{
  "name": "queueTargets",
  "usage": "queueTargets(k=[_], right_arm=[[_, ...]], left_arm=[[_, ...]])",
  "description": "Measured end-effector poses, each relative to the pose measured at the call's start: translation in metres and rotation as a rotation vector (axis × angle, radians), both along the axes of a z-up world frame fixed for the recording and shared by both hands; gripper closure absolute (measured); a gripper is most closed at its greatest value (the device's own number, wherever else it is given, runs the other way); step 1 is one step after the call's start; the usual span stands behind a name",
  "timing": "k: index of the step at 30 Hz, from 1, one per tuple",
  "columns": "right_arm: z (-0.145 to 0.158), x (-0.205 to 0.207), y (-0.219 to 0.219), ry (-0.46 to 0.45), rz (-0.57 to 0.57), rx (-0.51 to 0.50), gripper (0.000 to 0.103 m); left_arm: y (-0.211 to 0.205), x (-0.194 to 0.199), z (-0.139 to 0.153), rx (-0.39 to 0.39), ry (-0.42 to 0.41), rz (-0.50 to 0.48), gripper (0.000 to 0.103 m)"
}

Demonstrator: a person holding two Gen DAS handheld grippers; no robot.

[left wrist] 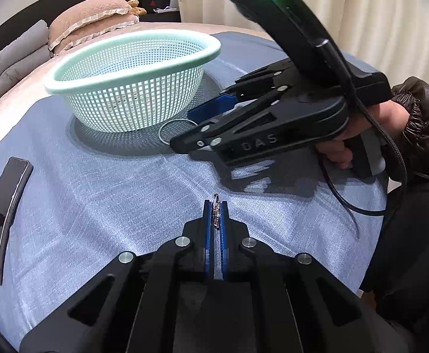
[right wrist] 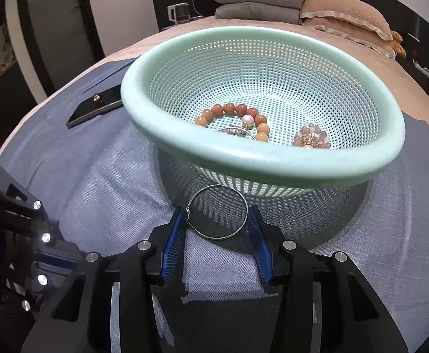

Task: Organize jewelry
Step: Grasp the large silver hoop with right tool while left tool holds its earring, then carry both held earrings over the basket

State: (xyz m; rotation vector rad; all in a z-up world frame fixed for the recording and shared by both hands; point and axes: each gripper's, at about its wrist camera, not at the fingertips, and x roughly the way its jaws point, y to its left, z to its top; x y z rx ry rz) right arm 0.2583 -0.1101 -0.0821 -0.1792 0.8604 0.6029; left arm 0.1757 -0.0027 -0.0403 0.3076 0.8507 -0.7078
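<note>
A mint-green mesh basket (right wrist: 302, 163) stands on the blue cloth; it also shows in the left wrist view (left wrist: 67, 88). Inside lie an orange bead bracelet (right wrist: 229, 108), a pink bead bracelet (right wrist: 311, 135) and a small silver piece. A thin silver bangle (right wrist: 217, 236) lies on the cloth just in front of the basket, also seen in the left wrist view (left wrist: 162, 138). My right gripper (right wrist: 217, 220) is open, its blue pads on either side of the bangle. My left gripper (left wrist: 215, 206) is shut on a small metal jewelry piece (left wrist: 215, 210) above the cloth.
A black phone (left wrist: 5, 217) lies on the cloth to the left, also seen in the right wrist view (right wrist: 93, 108). Pillows (right wrist: 344, 20) and folded grey blankets (right wrist: 258, 0) lie at the head of the bed. A cable trails from the right gripper's handle.
</note>
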Motion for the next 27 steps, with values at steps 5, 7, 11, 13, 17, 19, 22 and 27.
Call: queueTargets(k=[5,7,11,13,17,19,22,27], right_arm=[[0.005,-0.014,-0.015,0.003,0.003,-0.005,0.062],[0.008,-0.022,-0.022,0.0,-0.005,-0.007,0.062],[0.015,-0.041,-0.038,-0.023,-0.033,-0.008,0.062],[0.019,-0.05,-0.049,-0.033,-0.053,0.007,0.062],[0.035,-0.057,-0.069,-0.067,-0.097,0.029,0.062],[0.048,-0.057,-0.076,-0.097,-0.112,0.035,0.062],[0.072,-0.053,-0.084,-0.157,-0.133,0.049,0.062],[0.118,-0.042,-0.089,-0.259,-0.161,0.122,0.062]], left_arm=[[0.005,-0.004,0.001,-0.004,0.008,0.021,0.098],[0.006,-0.006,0.002,-0.004,0.012,0.031,0.097],[0.008,-0.009,0.006,0.018,0.009,0.036,0.097],[0.008,-0.011,0.009,0.043,-0.005,0.041,0.097],[0.015,-0.006,0.024,0.051,-0.033,0.074,0.097],[0.018,-0.004,0.036,0.052,-0.06,0.086,0.097],[0.019,0.007,0.057,0.061,-0.105,0.095,0.097],[0.015,0.02,0.1,0.055,-0.184,0.107,0.097]])
